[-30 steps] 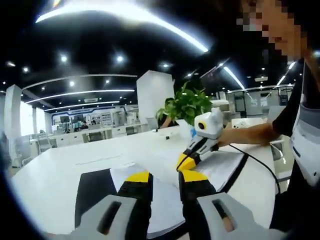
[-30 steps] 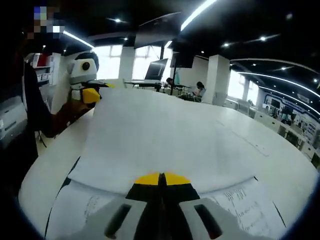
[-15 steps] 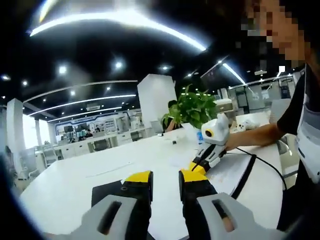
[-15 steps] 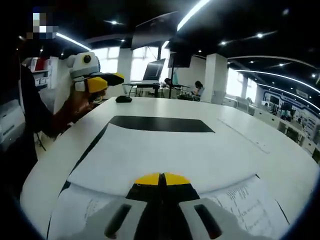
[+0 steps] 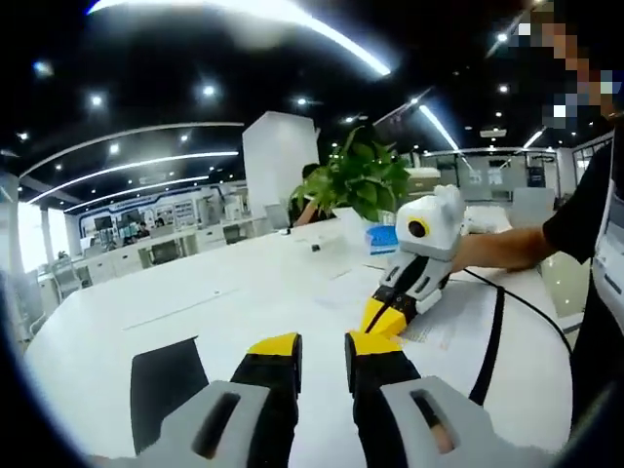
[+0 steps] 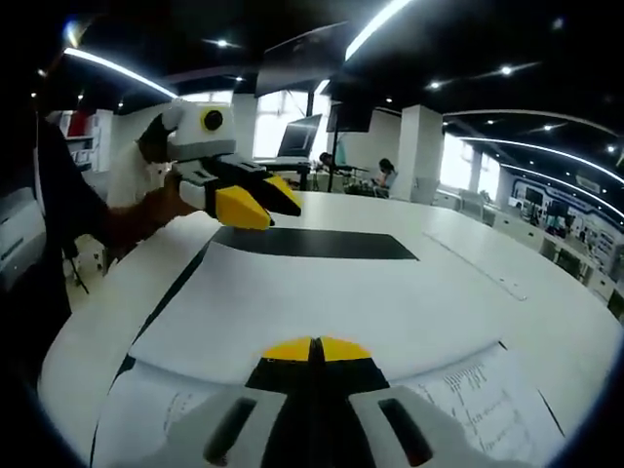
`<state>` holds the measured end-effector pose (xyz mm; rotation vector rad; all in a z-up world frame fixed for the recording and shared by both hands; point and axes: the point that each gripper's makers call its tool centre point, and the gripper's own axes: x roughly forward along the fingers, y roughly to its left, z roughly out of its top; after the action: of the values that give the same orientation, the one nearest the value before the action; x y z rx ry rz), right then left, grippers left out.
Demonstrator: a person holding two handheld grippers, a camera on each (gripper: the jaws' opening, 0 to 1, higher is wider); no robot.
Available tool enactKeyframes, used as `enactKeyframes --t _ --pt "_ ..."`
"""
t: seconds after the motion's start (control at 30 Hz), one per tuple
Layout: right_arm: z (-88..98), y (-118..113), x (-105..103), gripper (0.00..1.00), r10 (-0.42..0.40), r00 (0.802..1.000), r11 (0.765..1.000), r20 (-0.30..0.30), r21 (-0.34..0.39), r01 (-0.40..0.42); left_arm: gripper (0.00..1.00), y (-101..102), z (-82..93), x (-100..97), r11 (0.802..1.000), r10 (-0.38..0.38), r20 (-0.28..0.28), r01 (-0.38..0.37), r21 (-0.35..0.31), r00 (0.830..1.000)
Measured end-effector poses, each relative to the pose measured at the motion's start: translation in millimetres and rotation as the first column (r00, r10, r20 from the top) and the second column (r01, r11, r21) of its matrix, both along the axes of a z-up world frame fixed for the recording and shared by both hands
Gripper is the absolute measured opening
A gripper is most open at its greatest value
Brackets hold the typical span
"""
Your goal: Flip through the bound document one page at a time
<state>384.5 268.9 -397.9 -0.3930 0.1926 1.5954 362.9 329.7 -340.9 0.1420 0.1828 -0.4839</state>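
Bound document (image 6: 322, 302) lies open on white worktop (image 6: 546, 292), black cover (image 6: 312, 242) at far edge. Right gripper (image 6: 314, 349) low at near page edge, fingers pressed together; whether page pinched between them, cannot tell. Left gripper (image 5: 322, 343) above worktop, fingers spread with small gap, holding nothing. Potted plant (image 5: 361, 180) stands beyond, near person's forearm (image 5: 507, 249).
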Motion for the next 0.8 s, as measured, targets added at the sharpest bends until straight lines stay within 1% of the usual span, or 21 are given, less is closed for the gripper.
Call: enactKeyframes --t 0.07,0.13,0.3,0.4,0.5,0.67,0.8 --pt "-0.1 1 0 0.03 0.002 1.0 1.0 -0.002 0.007 -0.002 0.19 3 -9.6 9.5 1.0 0.01 -0.028 -0.01 -0.004 1.0" --pt "-0.2 1 0 0.03 0.001 1.0 1.0 -0.005 0.008 -0.001 0.18 3 -17.8 14.6 1.0 0.016 -0.047 -0.016 -0.001 0.999" --pt "-0.2 2 0 0.03 -0.002 1.0 1.0 -0.005 0.012 0.002 0.18 0 -39.1 25.3 0.999 0.029 -0.07 -0.026 0.034 0.997" --pt "-0.3 3 -1 0.03 -0.004 1.0 1.0 -0.006 0.015 0.005 0.18 -2 -48.7 27.4 0.999 0.033 -0.083 -0.029 0.046 0.996" --pt "-0.3 4 -1 0.03 -0.005 1.0 1.0 -0.004 0.016 0.005 0.17 -5 -53.2 26.6 0.999 0.027 -0.093 -0.022 0.045 0.995" --pt "-0.2 4 0 0.03 -0.006 1.0 1.0 -0.004 0.019 0.006 0.16 -7 -58.9 26.2 0.998 0.028 -0.1 -0.022 0.063 0.995" --pt "-0.2 4 0 0.03 -0.006 1.0 1.0 -0.007 0.022 0.006 0.1 -5 -62.6 25.2 0.996 0.033 -0.108 -0.024 0.085 0.994"
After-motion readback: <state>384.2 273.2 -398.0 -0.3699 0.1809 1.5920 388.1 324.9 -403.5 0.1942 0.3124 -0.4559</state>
